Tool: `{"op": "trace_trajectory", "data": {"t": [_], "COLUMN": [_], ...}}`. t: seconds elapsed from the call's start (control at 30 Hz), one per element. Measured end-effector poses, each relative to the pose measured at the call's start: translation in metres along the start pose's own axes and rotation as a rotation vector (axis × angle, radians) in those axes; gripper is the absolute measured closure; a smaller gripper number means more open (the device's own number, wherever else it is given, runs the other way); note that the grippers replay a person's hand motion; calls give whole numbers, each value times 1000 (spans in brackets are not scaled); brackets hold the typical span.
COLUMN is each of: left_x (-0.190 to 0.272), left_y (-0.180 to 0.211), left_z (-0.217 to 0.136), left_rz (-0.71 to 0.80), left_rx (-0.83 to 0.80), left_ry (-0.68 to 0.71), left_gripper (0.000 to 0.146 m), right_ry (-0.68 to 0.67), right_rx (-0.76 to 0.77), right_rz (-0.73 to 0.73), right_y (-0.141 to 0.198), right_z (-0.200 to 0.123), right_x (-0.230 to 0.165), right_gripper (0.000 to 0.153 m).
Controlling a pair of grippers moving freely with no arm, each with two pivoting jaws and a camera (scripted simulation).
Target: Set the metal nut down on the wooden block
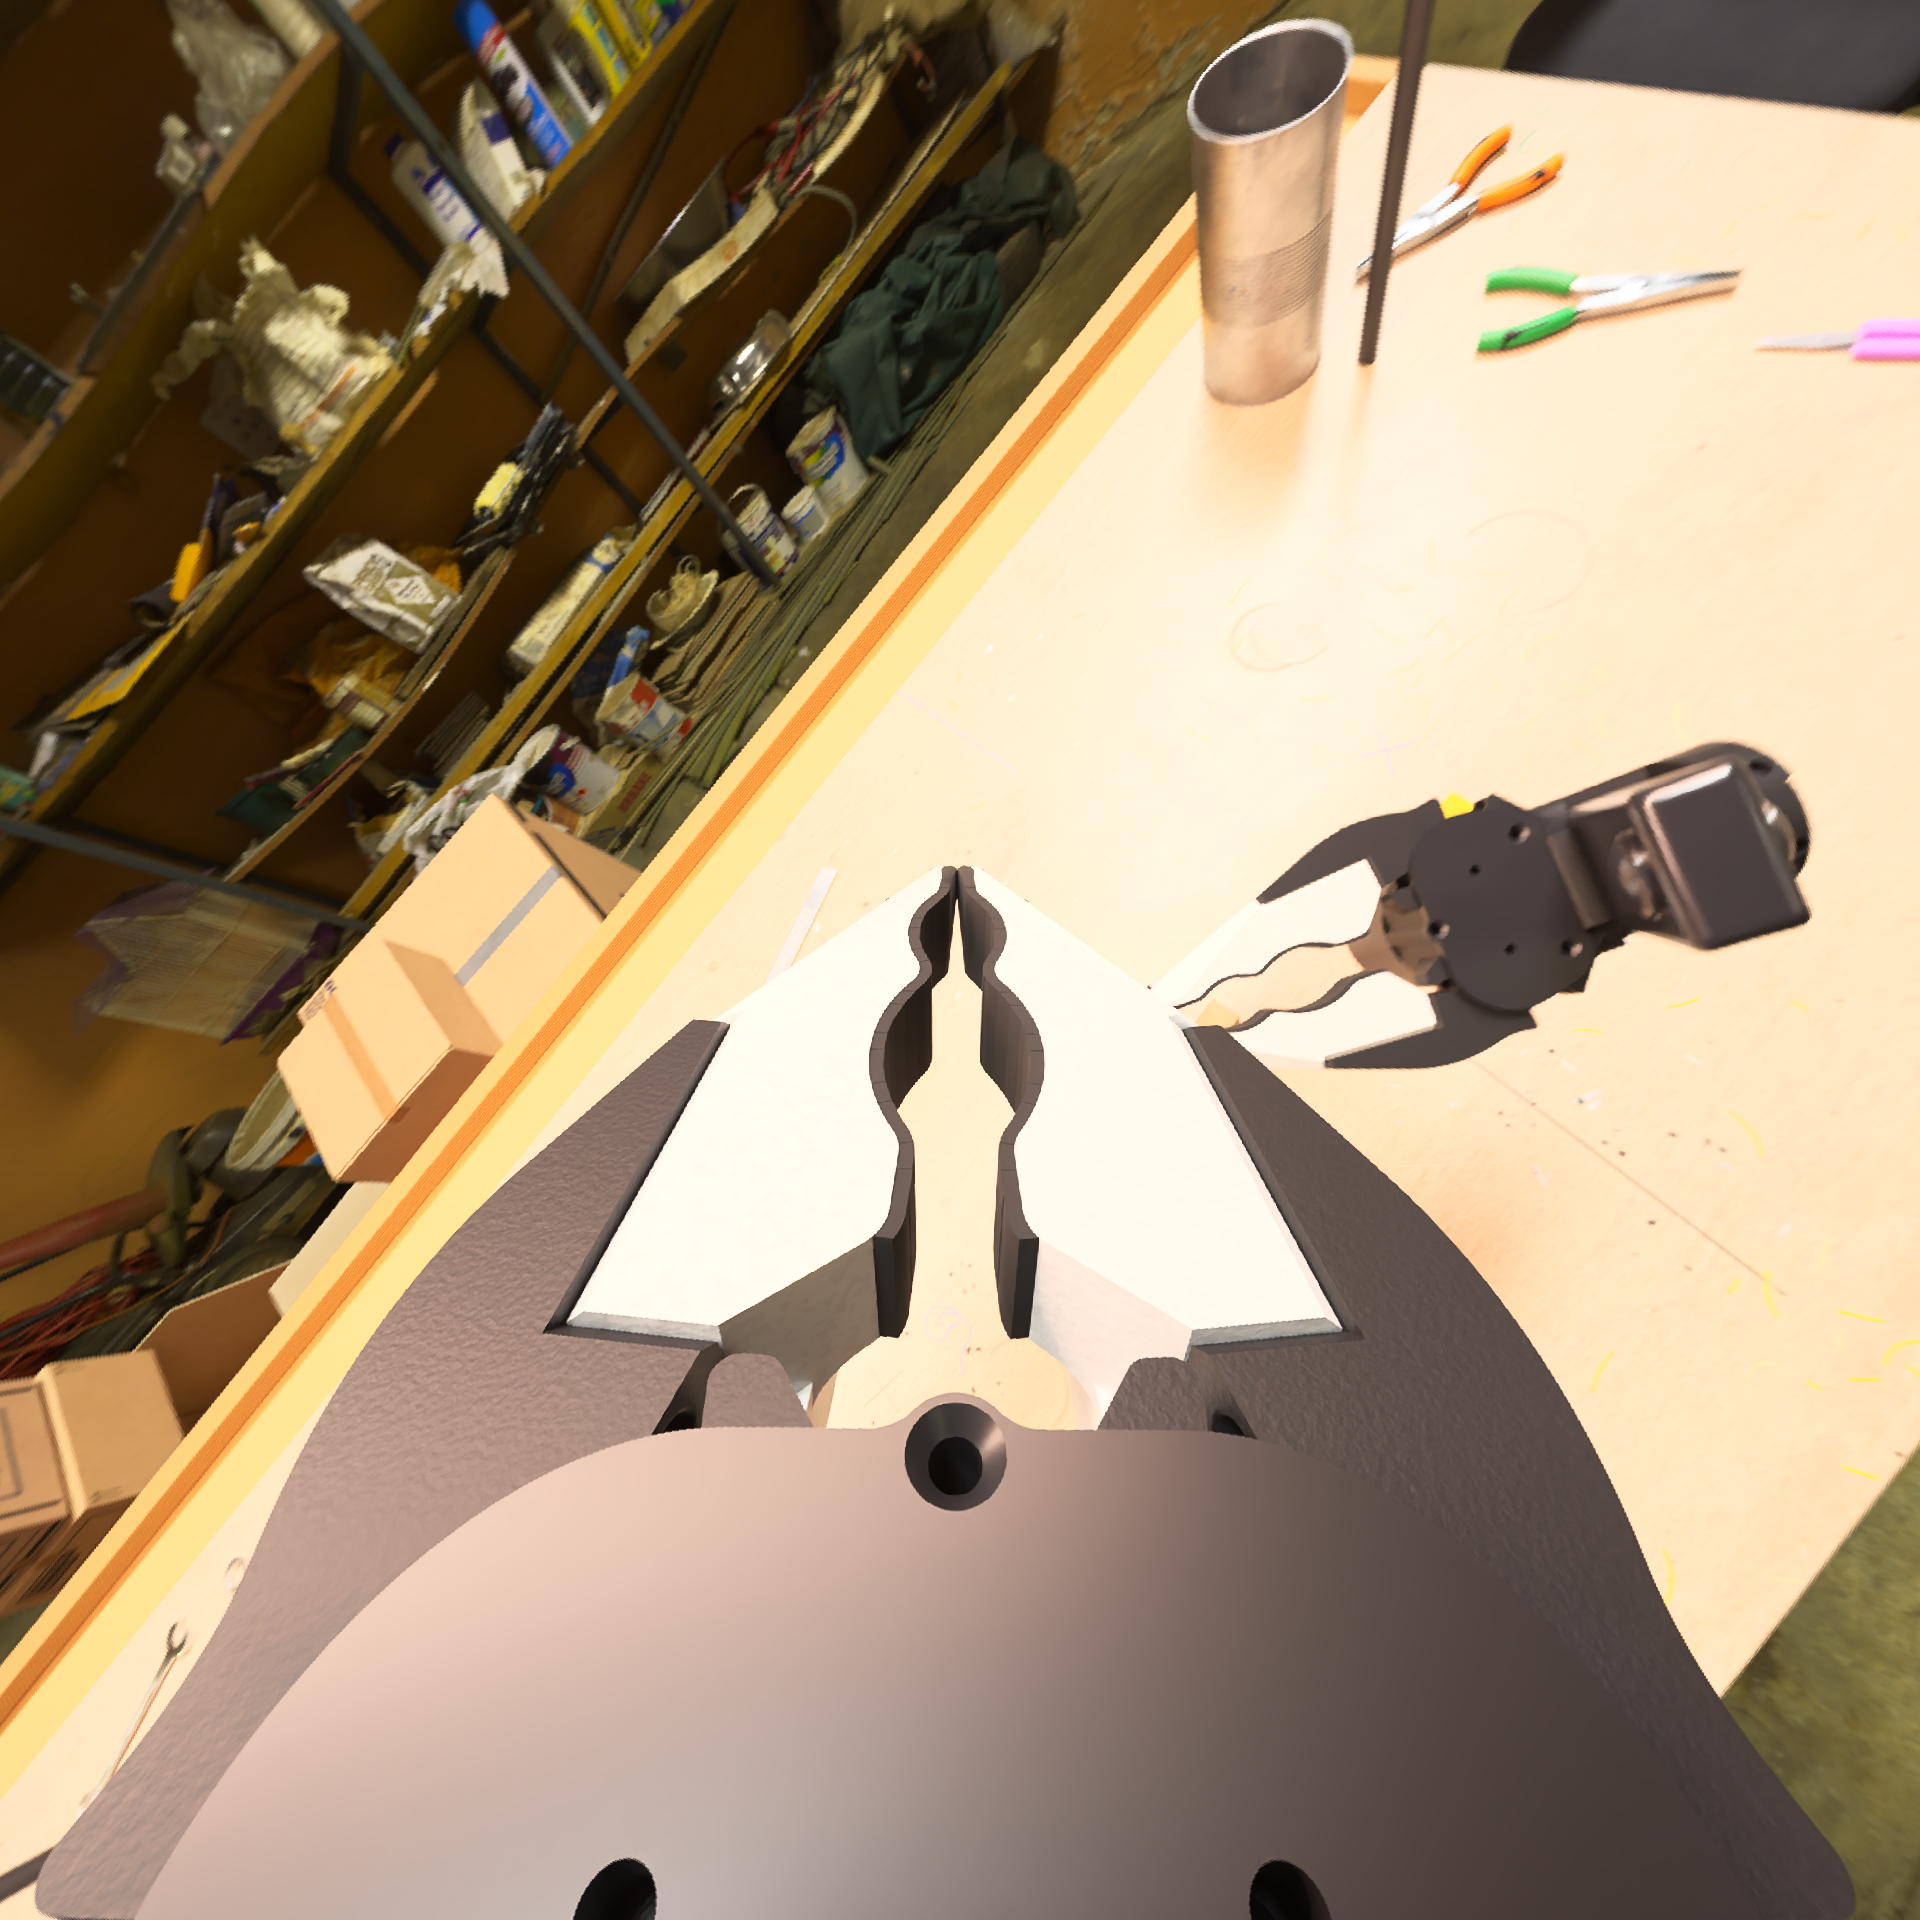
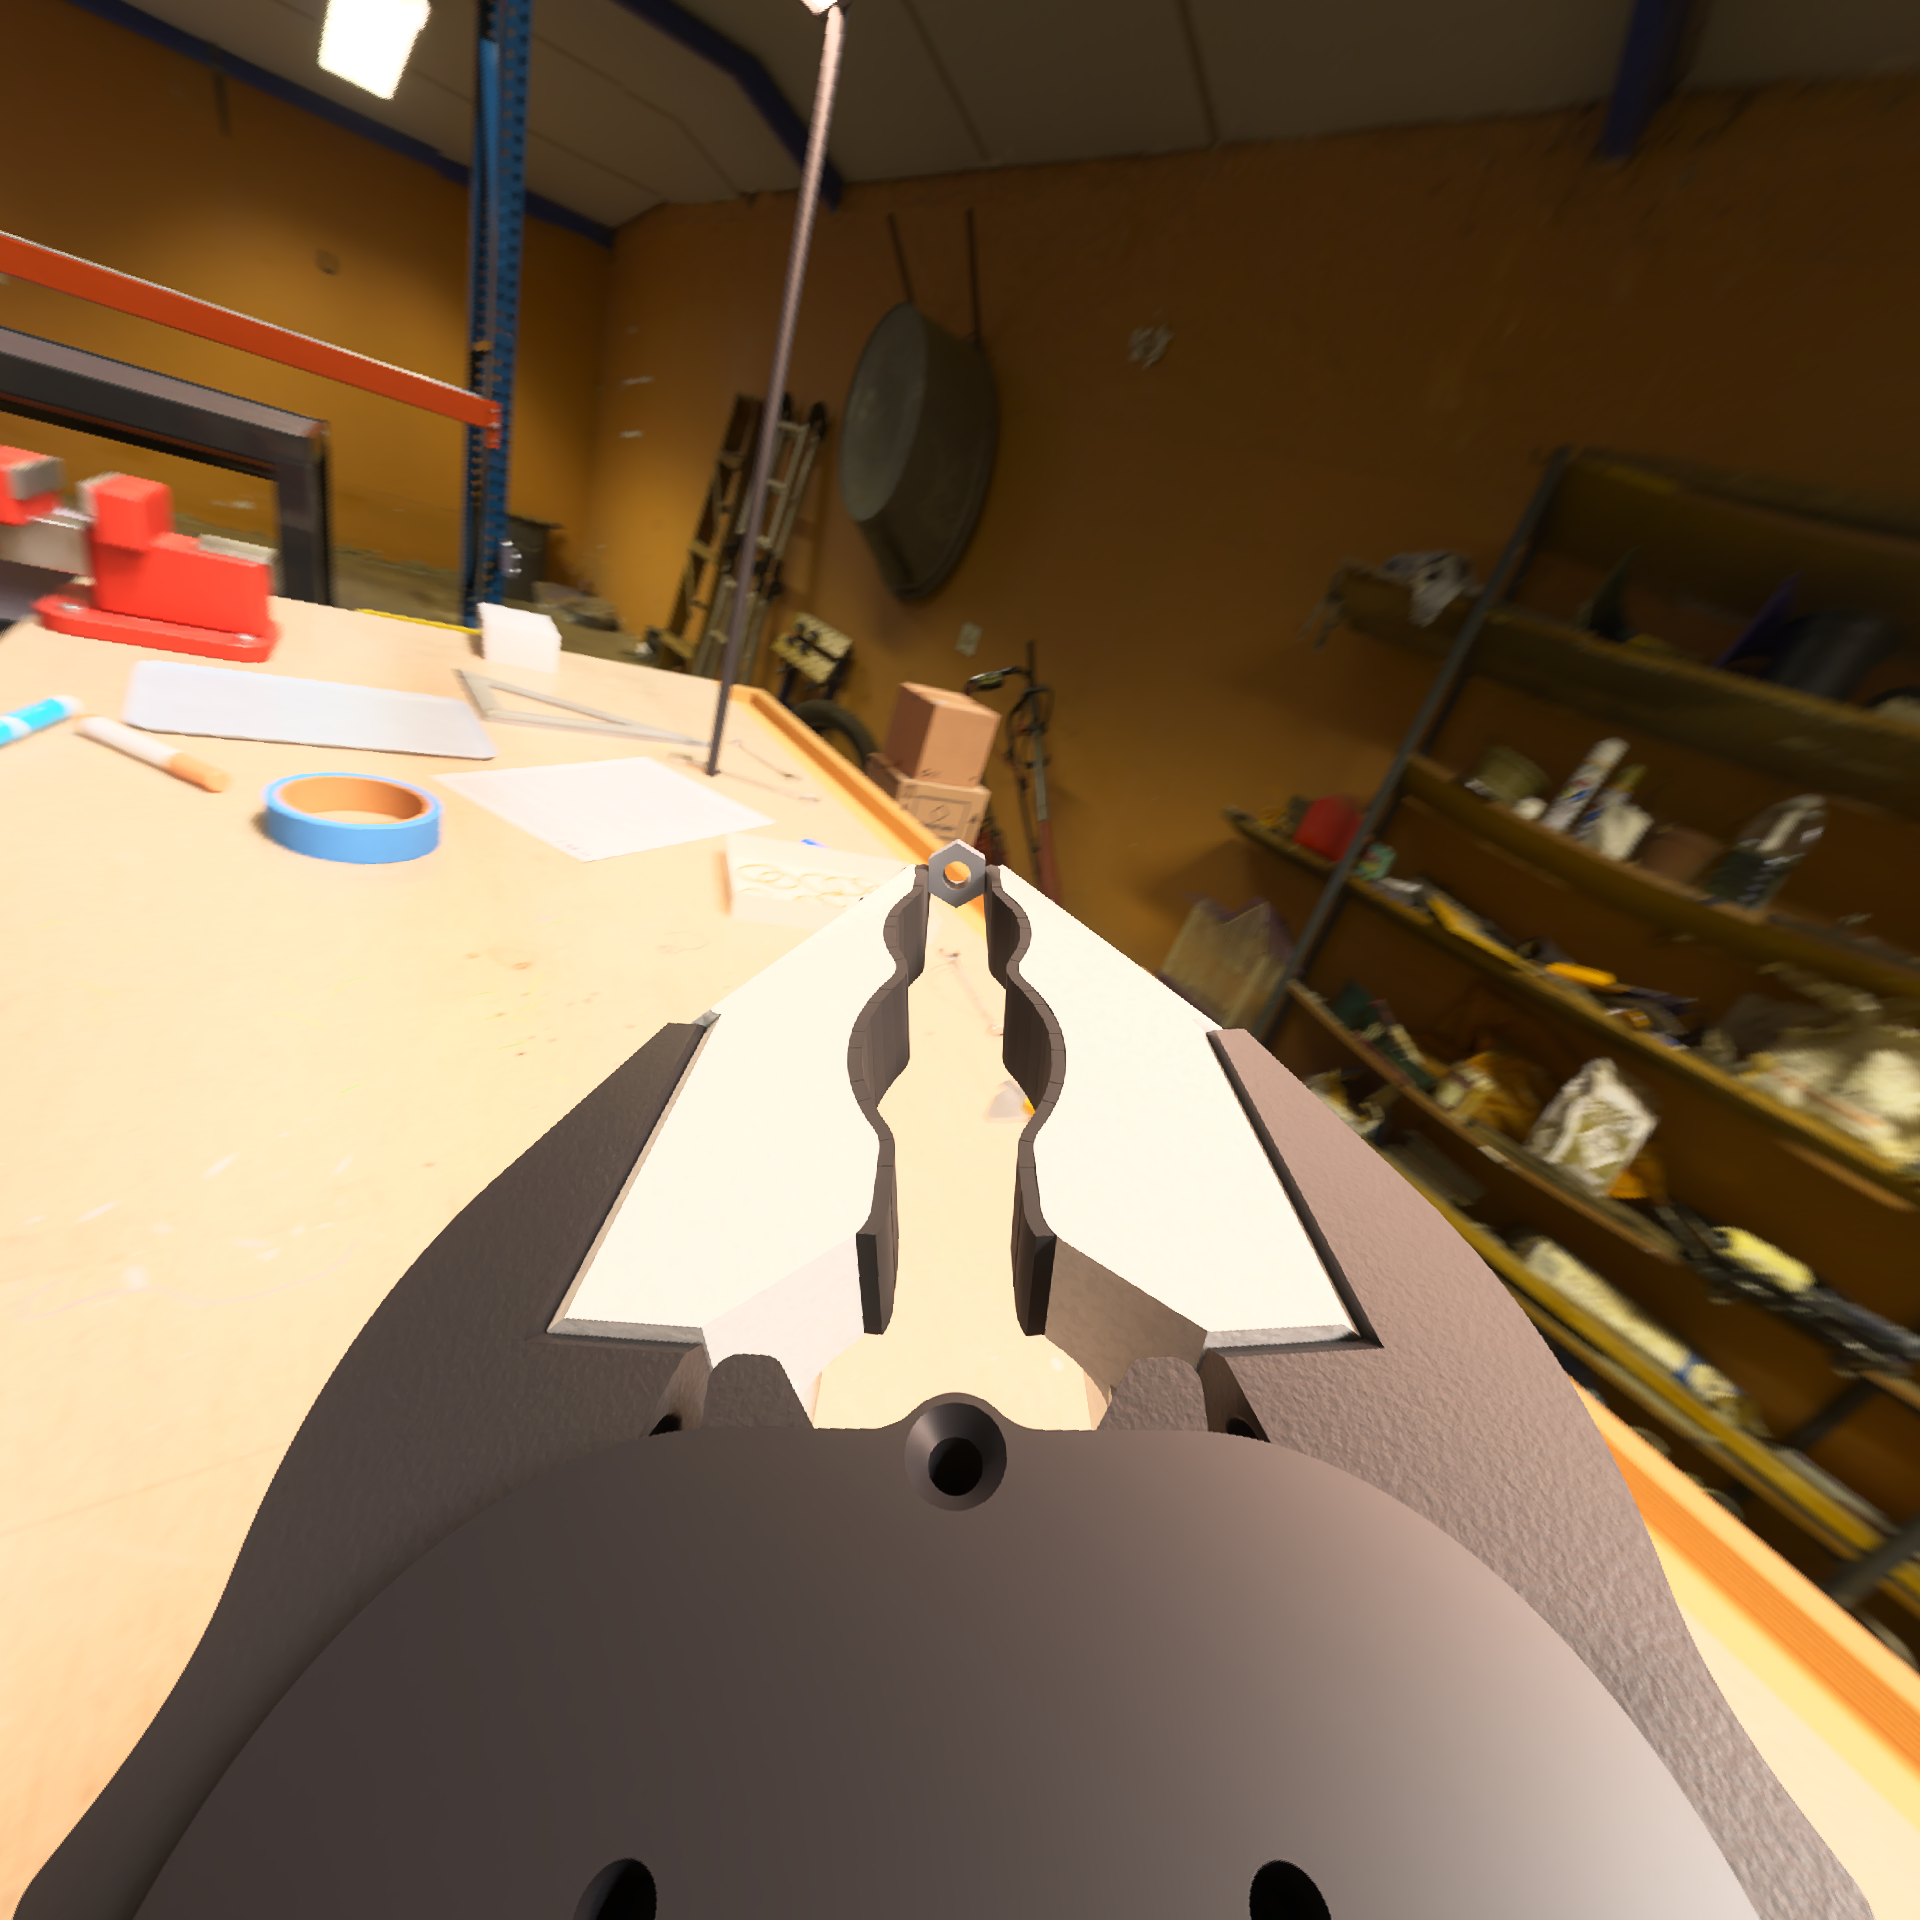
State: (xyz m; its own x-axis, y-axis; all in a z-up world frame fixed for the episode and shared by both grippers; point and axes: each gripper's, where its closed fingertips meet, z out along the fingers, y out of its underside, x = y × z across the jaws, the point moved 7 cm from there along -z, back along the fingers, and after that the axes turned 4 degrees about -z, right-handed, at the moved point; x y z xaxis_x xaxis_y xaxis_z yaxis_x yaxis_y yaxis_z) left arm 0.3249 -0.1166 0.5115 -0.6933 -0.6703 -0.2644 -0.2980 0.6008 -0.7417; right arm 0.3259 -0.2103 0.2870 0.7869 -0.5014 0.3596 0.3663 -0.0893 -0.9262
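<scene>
grey gripper body up close, filling the lower right wrist view, with the right gripper [image 2: 956,878] pinching the metal nut [image 2: 956,874] at the very fingertips, clamped across two opposite flats, held in the air above the pale workbench [image 2: 260,1091] near its orange edge. left gripper [image 1: 957,875] pressed tip to tip on nothing, above the same bench. no wooden block made out with certainty; only a small tan corner [image 1: 1210,1013] showing under the far gripper in the left wrist view, too hidden to call. likely light, rigid and slick for so small a steel hex nut, prone to twist or pop out of a tip pinch; best held on the flats as now, not on corners. bore axis aimed back toward the camera, hex face upright, no long axis to speak of; needs tipping flat to rest on a face.
</scene>
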Motion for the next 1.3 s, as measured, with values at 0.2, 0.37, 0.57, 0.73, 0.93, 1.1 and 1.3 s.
{"op": "trace_trajectory", "data": {"t": [0.2, 0.37, 0.57, 0.73, 0.93, 1.1, 1.3], "left_x": [-15, -36, -48, -47, -46, -39, -23], "left_y": [41, 101, 184, 234, 275, 289, 303], "left_z": [20, 52, 111, 161, 204, 225, 247], "left_rz": [-55, -239, -500, -577, -570, -513, -378], "left_rx": [-40, 7, 65, 23, -153, -293, -518], "left_ry": [-27, 78, 384, 440, 395, 330, 255], "left_gripper": [146, 146, 146, 146, 146, 145, 144], "right_ry": [-203, -264, -287, -384, -526, -642, -729], "right_rx": [-197, -268, -453, -604, -721, -838, -901], "right_rz": [53, 77, 2, -29, -32, -47, -74], "right_y": [16, 15, 26, 54, 96, 124, 136], "right_z": [-3, -19, -29, -20, -9, -7, -11], "right_x": [10, 22, 26, 18, 5, -6, -13], "right_gripper": [143, 143, 143, 143, 143, 143, 143]}}
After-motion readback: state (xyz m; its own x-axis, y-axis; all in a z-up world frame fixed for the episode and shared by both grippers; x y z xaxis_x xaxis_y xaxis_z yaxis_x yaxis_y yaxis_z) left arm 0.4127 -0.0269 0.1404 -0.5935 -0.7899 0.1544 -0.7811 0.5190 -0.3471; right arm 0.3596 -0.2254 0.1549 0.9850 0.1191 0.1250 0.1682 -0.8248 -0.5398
